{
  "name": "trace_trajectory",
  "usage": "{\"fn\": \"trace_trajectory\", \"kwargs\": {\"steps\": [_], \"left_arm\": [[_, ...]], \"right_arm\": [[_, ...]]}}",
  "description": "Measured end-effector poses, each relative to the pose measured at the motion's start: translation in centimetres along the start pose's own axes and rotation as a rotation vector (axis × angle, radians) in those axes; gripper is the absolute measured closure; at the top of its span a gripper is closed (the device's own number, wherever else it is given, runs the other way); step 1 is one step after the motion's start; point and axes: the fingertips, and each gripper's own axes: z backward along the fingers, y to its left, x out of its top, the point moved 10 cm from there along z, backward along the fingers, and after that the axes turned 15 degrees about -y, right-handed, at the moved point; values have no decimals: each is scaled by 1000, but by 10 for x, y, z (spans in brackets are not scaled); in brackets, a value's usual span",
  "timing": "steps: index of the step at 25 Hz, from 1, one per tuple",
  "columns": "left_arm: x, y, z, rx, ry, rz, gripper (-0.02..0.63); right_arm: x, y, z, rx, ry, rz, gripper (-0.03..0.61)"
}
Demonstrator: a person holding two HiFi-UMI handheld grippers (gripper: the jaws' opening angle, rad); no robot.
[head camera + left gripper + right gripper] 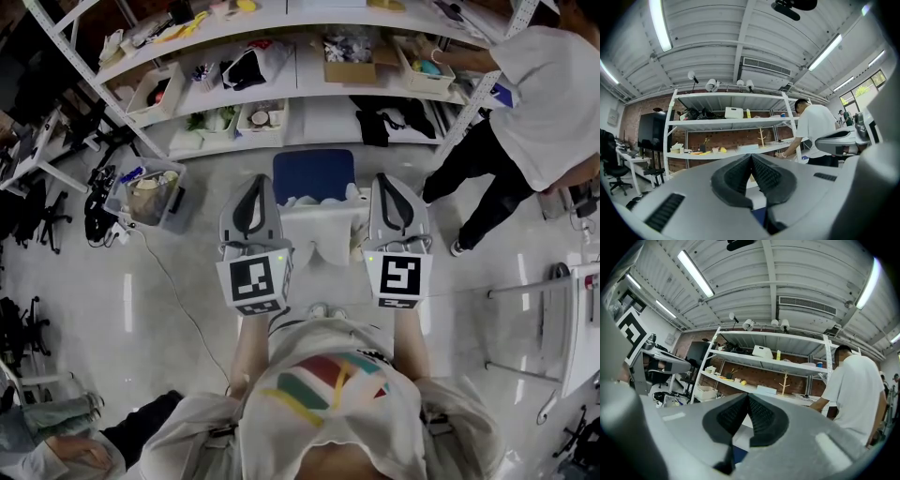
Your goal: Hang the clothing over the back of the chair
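- The left hand-held gripper (255,182) is seen closed, with its ribbed pads meeting at the tips. Nothing is plainly pinched there; pale cloth shows only through the gap beneath the pads.
- The right hand-held gripper (389,182) is likewise closed pad to pad, with no fold clearly caught between them.
- The clothing (319,230), a white garment, is found between the two hand-held grippers, bunched against the near side of the blue chair (314,173). Whether it already rests on the chair back cannot be told from above.
- The step is judged to be the draping. The garment should be spread level, with equal lengths left hanging on each side of the back, so that it is not dragged off by its own weight.
- The top edge looks rumpled (a smoothing pass is probably needed).
- Forward room is limited by the shelf (309,131) just beyond the chair.
- A standing person (544,94) is near on the right, so wide swings to that side are best avoided.
- A storage bin (150,197) stands on the floor to the left, well apart from the chair.
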Motion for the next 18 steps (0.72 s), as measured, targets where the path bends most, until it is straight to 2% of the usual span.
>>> {"fn": "trace_trajectory", "kwargs": {"steps": [18], "left_arm": [[-7,5,2,10,29,1,600]], "right_arm": [[-3,5,0,13,26,8,574]]}}
